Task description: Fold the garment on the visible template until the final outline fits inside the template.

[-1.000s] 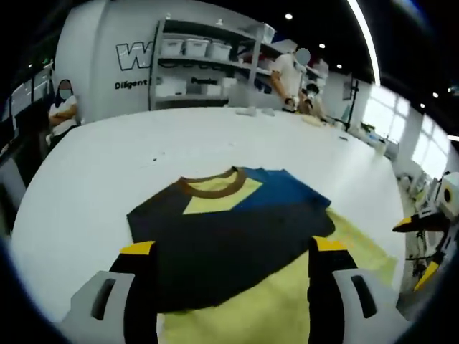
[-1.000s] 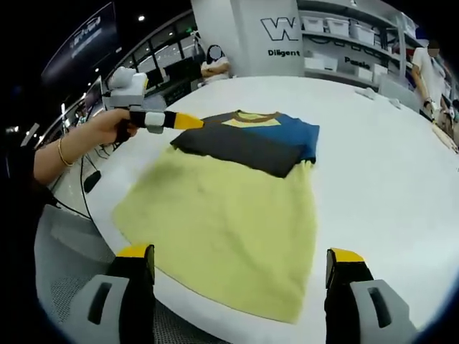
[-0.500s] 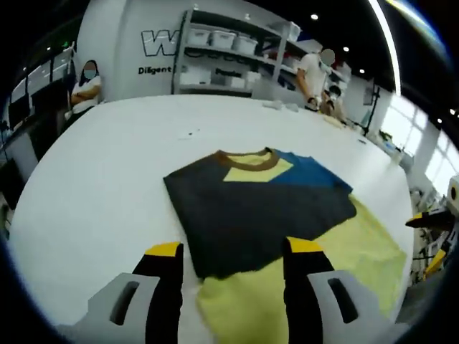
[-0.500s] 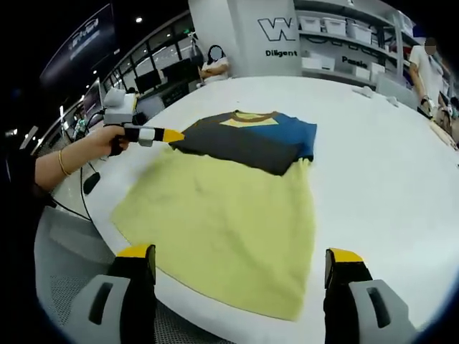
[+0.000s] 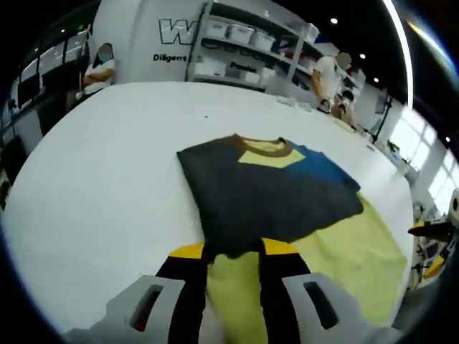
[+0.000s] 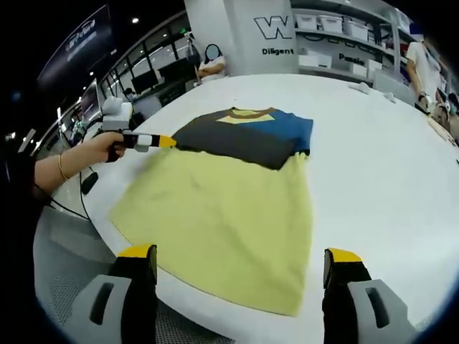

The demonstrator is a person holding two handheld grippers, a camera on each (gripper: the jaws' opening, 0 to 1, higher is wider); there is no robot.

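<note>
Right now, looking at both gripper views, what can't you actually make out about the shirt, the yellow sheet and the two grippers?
- Left gripper, left gripper view: jaws close together at the shirt's near hem, but whether they pinch fabric can't be told.
- Yellow sheet, left gripper view: its upper part is hidden under the shirt; its near part is blurred.
- Yellow sheet's near edge, right gripper view: partly hidden by the right gripper.
- Wall lettering, both views: cut off and too small to read.
</note>
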